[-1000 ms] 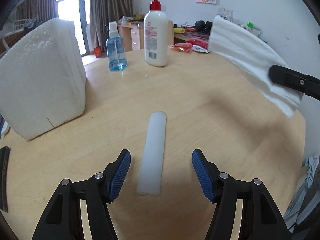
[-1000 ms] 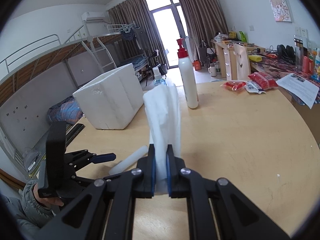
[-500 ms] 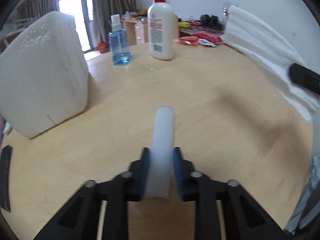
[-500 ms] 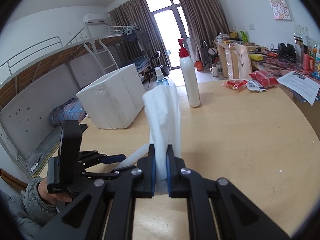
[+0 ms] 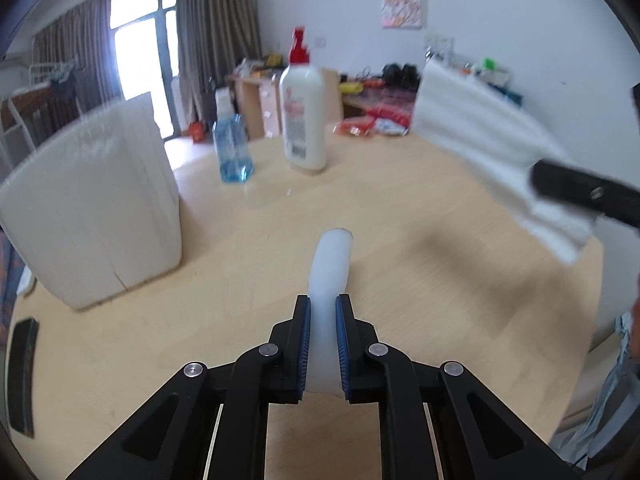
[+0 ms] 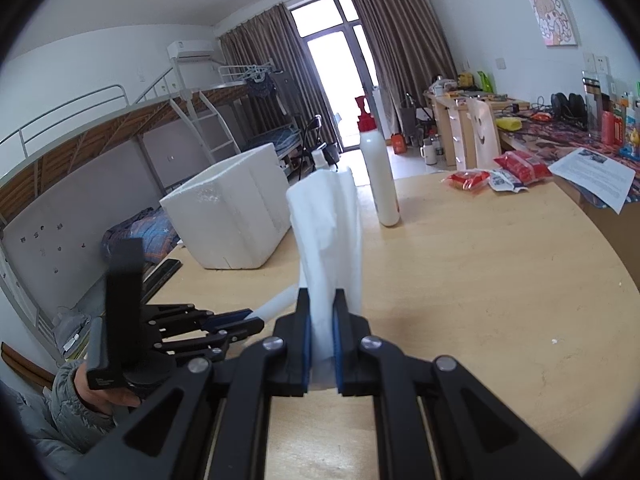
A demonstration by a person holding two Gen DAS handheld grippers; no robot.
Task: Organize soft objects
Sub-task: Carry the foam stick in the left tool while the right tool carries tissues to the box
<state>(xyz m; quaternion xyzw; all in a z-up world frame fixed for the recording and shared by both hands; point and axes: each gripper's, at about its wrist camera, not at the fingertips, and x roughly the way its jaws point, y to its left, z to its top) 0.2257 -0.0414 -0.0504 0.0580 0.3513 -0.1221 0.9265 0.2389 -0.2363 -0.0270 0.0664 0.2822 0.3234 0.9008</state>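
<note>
**Both tongs are holding soft white things**

The worktop (image 5: 400,216) is round, made of pale wood. Close to its near edge, the left tongs (image 5: 322,344) have just closed, and their blue pads now squeeze the near end of a white foam strip (image 5: 331,264). The strip is long and thin. Its long side points away from the tongs, toward the far edge of the worktop, and its far end bends a little.

To the right, the right tongs (image 6: 321,344) are closed tight on a folded white cloth (image 6: 326,232). The cloth stands up from the pads, above the worktop.

By the left edge sits a big white foam box (image 5: 92,204). Near the far edge stand a small blue spray bottle (image 5: 232,148) and a tall white pump bottle (image 5: 302,116) with a red top. Red snack packs (image 6: 516,168) lie at the far right edge.

Behind the worktop is a bedroom with bunk beds (image 6: 132,132), brown curtains (image 6: 400,40) and a bright glass door (image 6: 336,80).
</note>
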